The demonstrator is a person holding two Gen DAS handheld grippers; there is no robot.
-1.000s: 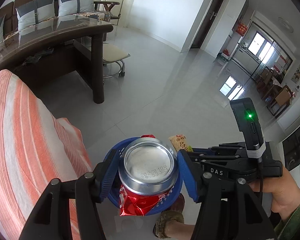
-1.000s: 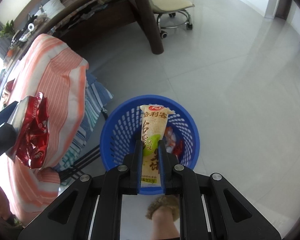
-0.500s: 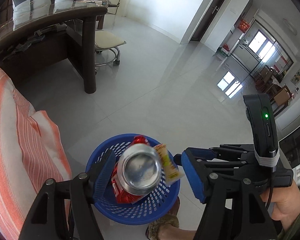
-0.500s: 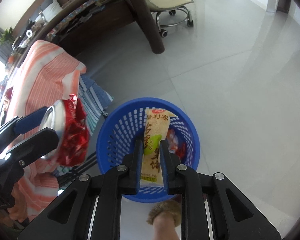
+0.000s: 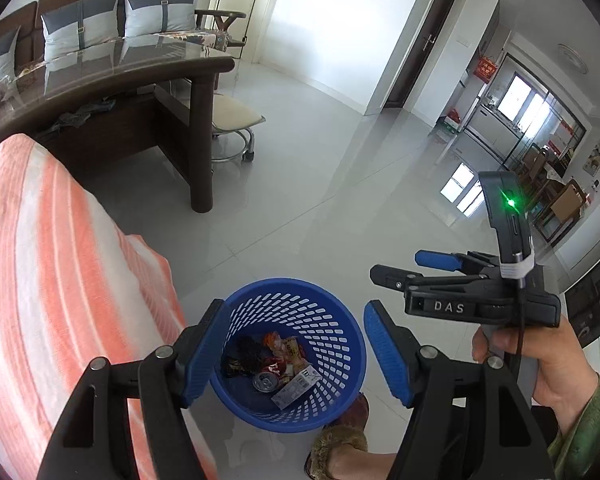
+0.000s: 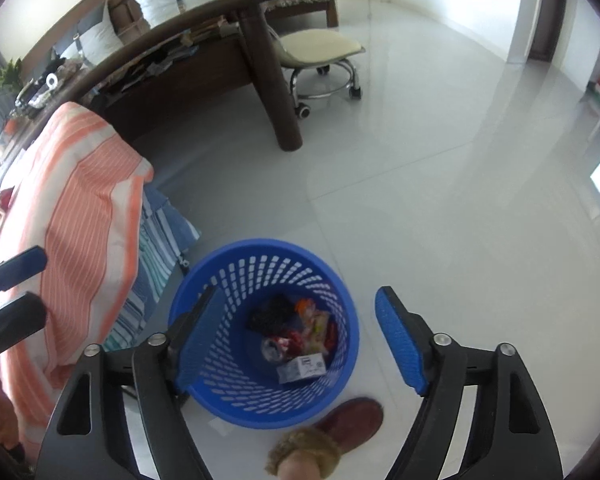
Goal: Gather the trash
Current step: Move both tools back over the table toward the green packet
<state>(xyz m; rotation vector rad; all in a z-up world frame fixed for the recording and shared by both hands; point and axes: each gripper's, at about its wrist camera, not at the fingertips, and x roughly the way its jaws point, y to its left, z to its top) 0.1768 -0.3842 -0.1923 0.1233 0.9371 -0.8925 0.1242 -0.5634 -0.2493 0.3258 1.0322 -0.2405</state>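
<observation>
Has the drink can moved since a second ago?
Yes. The drink can was between the left gripper's pads above the blue basket's rim; now it lies at the basket's bottom among wrappers, and the gripper is open and empty.

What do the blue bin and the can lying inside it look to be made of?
Blue bin: moulded plastic by the look, with a smooth sheen and regular slotted holes in its wall. Can: metal, probably aluminium; its round end is bright silver and reflective.
</observation>
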